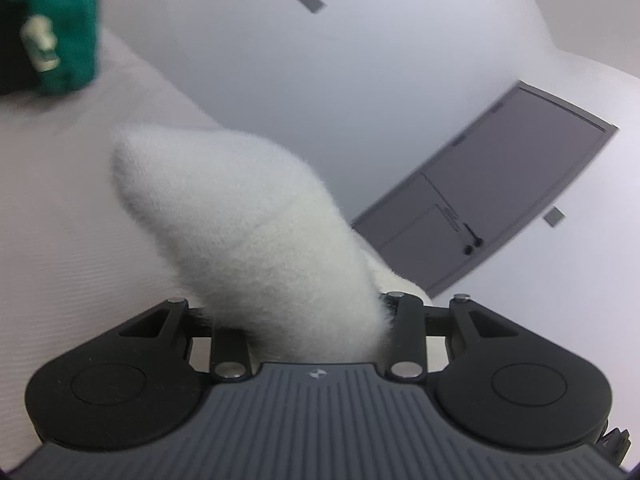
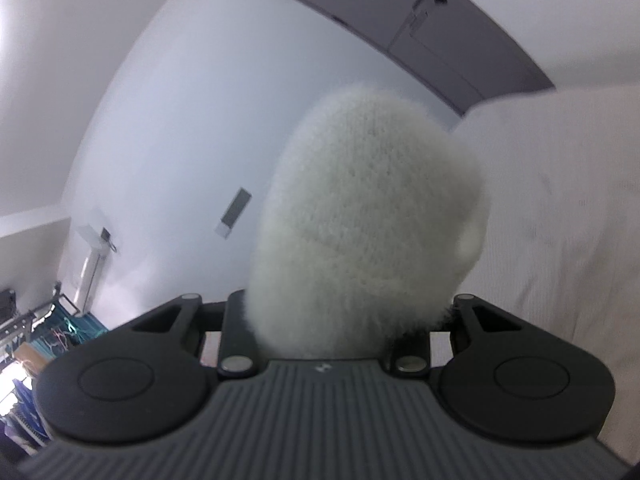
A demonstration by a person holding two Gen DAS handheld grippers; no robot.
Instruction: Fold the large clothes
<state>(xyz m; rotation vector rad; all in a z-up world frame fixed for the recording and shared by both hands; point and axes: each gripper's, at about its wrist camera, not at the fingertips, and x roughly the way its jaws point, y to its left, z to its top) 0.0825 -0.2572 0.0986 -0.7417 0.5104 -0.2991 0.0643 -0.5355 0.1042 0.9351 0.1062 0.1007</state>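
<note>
Fluffy white garment [image 1: 256, 232] filled the centre of both wrist views, a bunched fold of it rising out of each gripper's jaws toward twelve o'clock. In the left wrist view the left gripper [image 1: 316, 320] stood partly closed, its jaws pinched on a tapering tongue of the knit that leaned toward eleven o'clock. In the right wrist view the right gripper [image 2: 324, 320] was likewise partly closed on a rounder, thicker wad of the same fabric [image 2: 360, 216]. How the rest of the garment hung could not be seen from either camera.

Beyond the fabric lay a ribbed white surface [image 1: 60, 220], at nine o'clock on the left and three o'clock on the right. A green cloth [image 1: 60, 28] sat at ten o'clock in the left view. A grey door [image 1: 500, 184] and pale wall stood behind.

The risks, as I judged them: each grip held only a small bunch of slippery, lofty knit, so the hanging weight could drag it out. Uneven holds might also skew the fold, and a trailing hem could snag the green cloth.
</note>
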